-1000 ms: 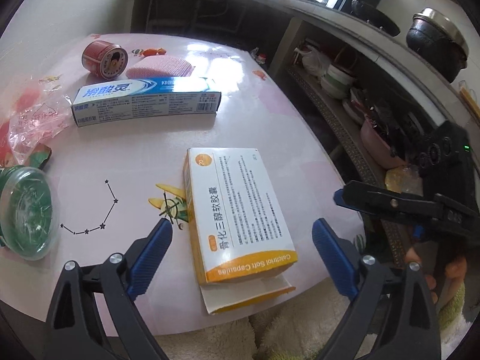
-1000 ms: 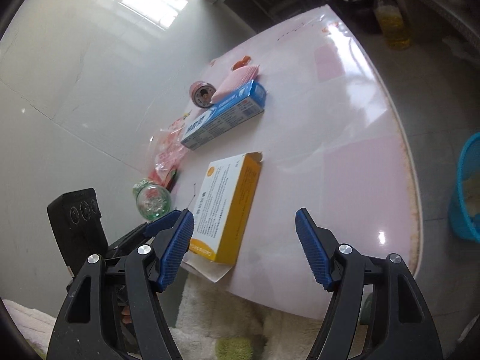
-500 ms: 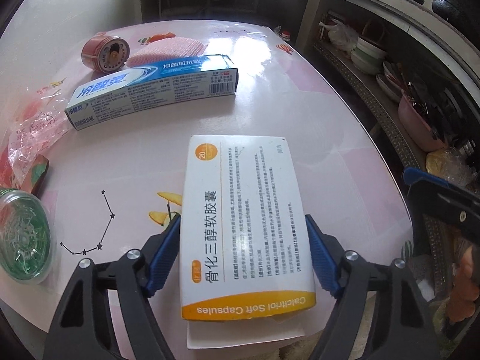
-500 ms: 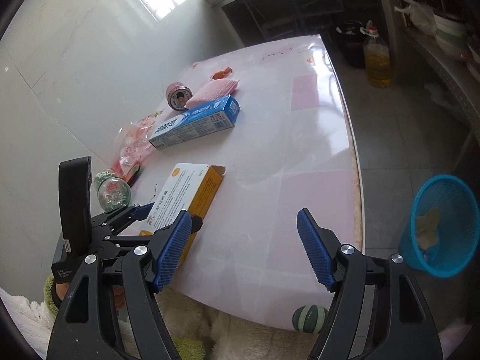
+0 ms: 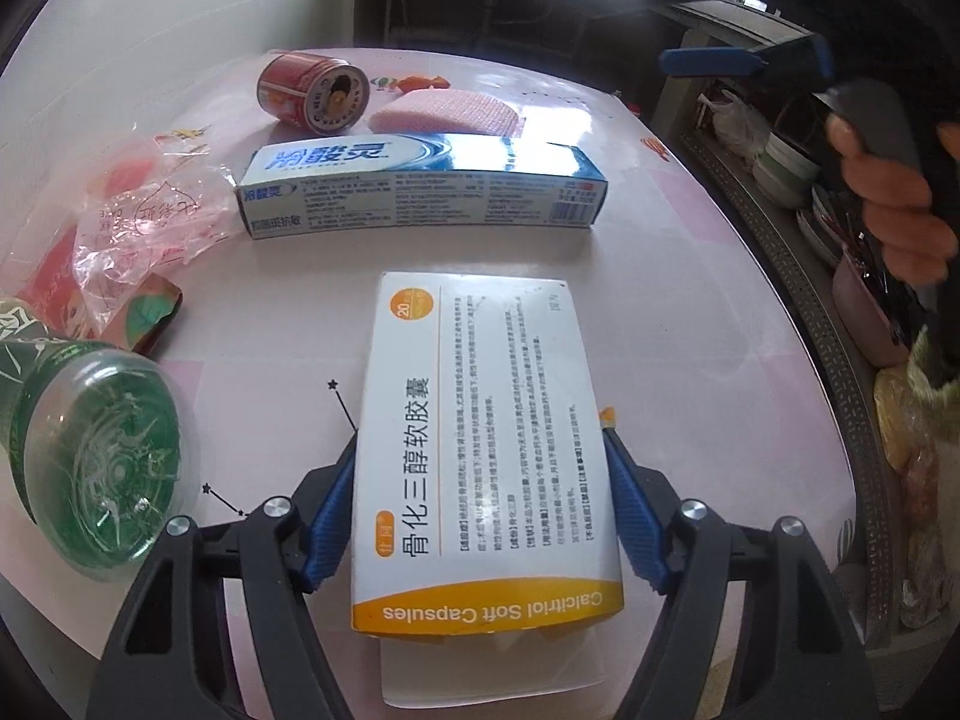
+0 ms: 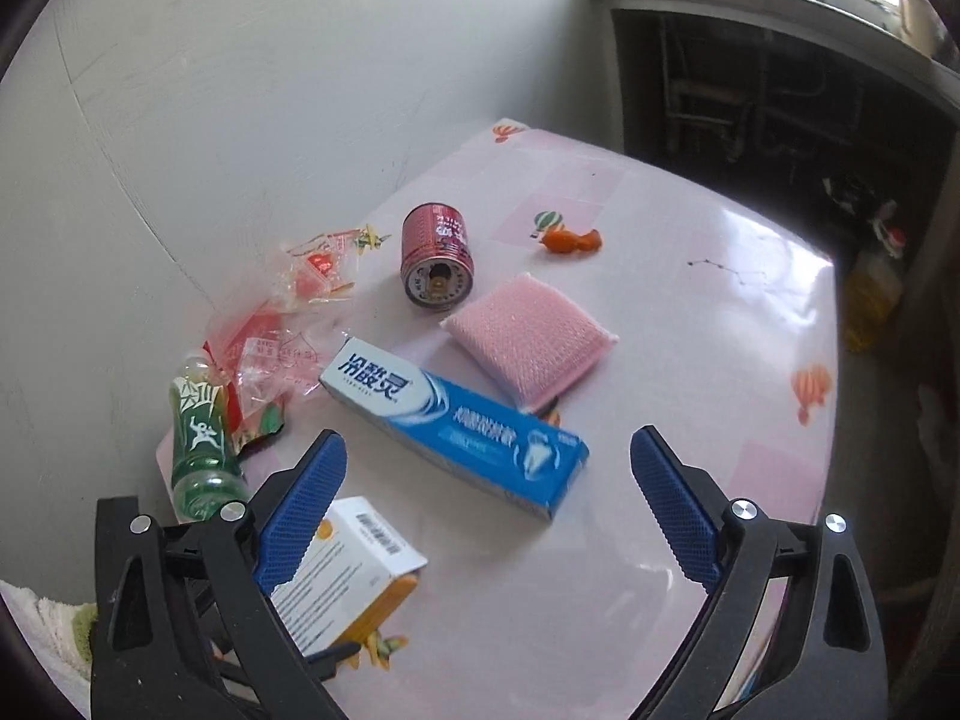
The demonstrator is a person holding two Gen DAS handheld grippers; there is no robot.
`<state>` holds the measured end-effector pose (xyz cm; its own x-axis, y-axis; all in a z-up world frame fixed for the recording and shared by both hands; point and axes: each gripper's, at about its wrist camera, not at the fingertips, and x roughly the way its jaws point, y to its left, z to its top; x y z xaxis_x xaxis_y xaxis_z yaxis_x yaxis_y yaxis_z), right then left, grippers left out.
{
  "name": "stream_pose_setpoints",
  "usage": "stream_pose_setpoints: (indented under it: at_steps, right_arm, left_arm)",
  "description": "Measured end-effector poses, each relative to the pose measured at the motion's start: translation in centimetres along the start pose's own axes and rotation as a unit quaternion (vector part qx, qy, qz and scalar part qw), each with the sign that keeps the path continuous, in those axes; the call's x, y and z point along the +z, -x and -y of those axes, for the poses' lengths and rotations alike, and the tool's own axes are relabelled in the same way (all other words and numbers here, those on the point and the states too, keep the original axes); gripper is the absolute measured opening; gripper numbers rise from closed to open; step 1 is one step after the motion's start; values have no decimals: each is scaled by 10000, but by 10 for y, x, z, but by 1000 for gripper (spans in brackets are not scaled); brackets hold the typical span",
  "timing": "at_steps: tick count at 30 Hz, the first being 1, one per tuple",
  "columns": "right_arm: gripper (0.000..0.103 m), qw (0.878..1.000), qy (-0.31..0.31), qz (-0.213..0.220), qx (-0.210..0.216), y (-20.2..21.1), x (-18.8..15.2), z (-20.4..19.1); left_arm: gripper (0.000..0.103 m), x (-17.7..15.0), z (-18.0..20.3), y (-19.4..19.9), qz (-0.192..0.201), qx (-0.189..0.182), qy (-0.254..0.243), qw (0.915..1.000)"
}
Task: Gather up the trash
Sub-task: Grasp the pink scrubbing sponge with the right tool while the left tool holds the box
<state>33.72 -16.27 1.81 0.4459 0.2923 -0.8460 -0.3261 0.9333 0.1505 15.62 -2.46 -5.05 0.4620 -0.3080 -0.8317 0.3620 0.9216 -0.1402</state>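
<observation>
Blue-padded left gripper (image 5: 480, 504) is closing, pads against the Calcitriol capsule box (image 5: 480, 450); right gripper (image 6: 489, 516) is opening wide, empty, near the toothpaste box (image 6: 456, 420).

The worktop (image 6: 690, 360) was glossy pink, throwing back window glare. The medicine box (image 5: 486, 450) and toothpaste box (image 6: 456, 426) were smooth printed card with a slight sheen. The sponge (image 6: 528, 339) looked coarse and netted, the can (image 6: 437, 255) shiny metal, the wrapper (image 5: 144, 210) crinkled clear plastic, the fingers (image 6: 675, 510) ribbed blue.
</observation>
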Motion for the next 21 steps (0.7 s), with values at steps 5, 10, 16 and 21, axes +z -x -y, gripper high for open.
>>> stream_pose_setpoints:
  at_steps: [5, 10, 16, 21]
  right_arm:
    - [92, 9937, 865, -522, -483, -65, 43, -8]
    - [92, 9866, 1240, -1009, -338, -106, 66, -6]
    - [93, 9737, 1645, -1559, -235, -134, 68, -13]
    - [93, 9674, 1676, -1866, -361, -154, 65, -12]
  left_arm:
    - [72, 0, -3, 1, 68, -52, 25, 10000]
    - [72, 2, -4, 0, 84, -140, 37, 9999]
    - [72, 5, -8, 0, 73, -297, 98, 9995]
    - [72, 5, -11, 1, 78, -399, 150, 9991]
